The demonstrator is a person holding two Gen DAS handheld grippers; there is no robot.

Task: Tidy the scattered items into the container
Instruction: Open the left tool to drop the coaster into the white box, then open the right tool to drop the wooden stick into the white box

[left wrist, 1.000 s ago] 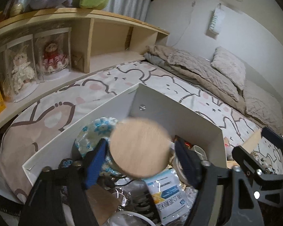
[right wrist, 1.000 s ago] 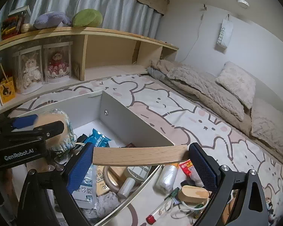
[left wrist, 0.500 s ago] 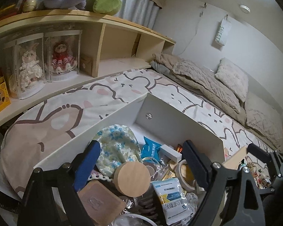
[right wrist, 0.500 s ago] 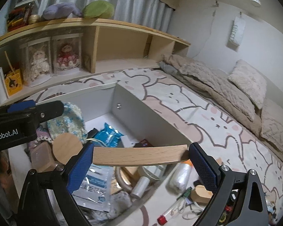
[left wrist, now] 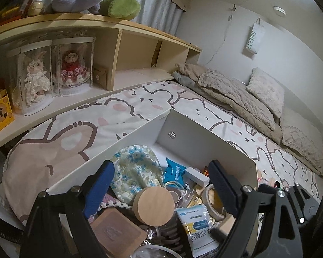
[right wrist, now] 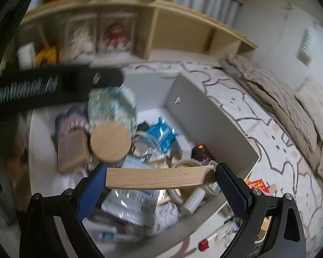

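Cartoon-print bedding carried a white storage box [right wrist: 211, 116] crammed with clutter; the right gripper [right wrist: 160, 177] clamped a curved wooden piece [right wrist: 159, 177] above its near edge, best lowered flat before release; the left gripper [left wrist: 161, 182] hovered wide, empty, over a round wooden lid [left wrist: 154, 206].

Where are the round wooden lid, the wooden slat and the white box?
round wooden lid [left wrist: 154, 206], left wrist view, centre of top face.
wooden slat [right wrist: 159, 176], right wrist view, mid front face.
white box [left wrist: 204, 138], left wrist view, far inner wall.
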